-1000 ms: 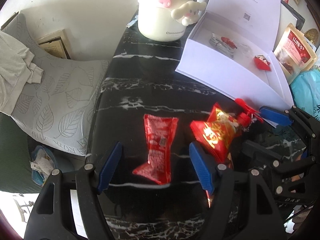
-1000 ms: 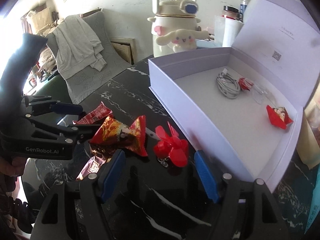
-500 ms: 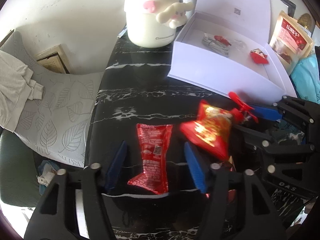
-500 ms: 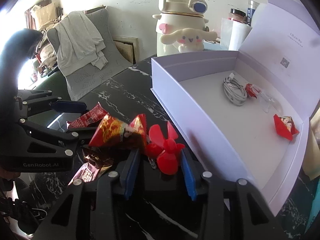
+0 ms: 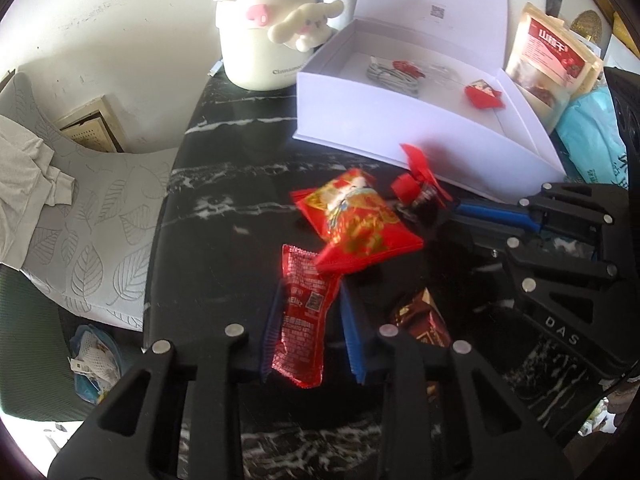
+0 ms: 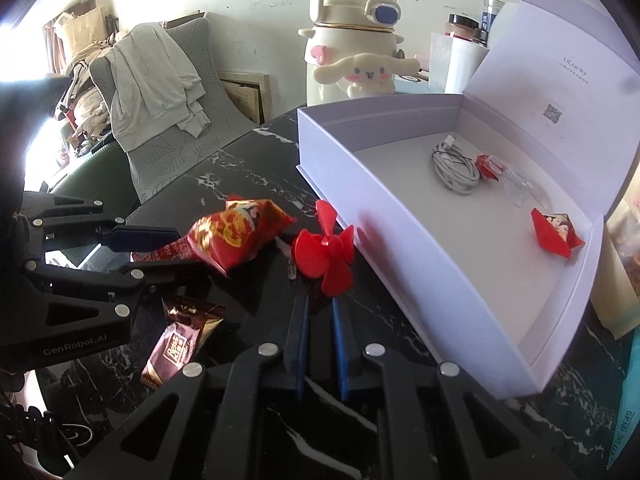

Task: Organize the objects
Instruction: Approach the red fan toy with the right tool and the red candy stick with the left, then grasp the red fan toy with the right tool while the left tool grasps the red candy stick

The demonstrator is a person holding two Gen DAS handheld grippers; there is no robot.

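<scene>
1. Where both claws stood spread a second ago, each now pinches an item: the left gripper point(image 5: 310, 328) is clamped on a red sachet point(image 5: 302, 320), and the right gripper point(image 6: 320, 320) is pressed onto the base of a red fan point(image 6: 326, 250).
2. Half a second ago the fan sat between blue fingers not yet fully closed; now the fingers point(image 6: 298, 340) meet its base, with the blades standing clear above them, just beside the front wall of the box point(image 6: 400, 248).
3. Compared with the earlier frames, the red-and-gold pouch point(image 5: 356, 220) has tipped up and overlaps the sachet's top edge, between the two tools on the black marble table point(image 5: 224, 216).
4. A brown wrapper point(image 6: 180, 340) lies on the table below the left gripper in the right wrist view; its lettering is too blurred to read.
5. Inside the box, unchanged, lie a coiled white cable point(image 6: 456, 168), a small red packet point(image 6: 488, 166) touching it, and another red packet point(image 6: 556, 232) near the right-hand end.
6. Readable writing: "uLucky" and a QR code on the lid point(image 6: 560, 80), "Cinnamo..." on the cream kettle point(image 5: 264, 36), "GenRobot.AI" on the left tool, "DAS" on the right tool.
</scene>
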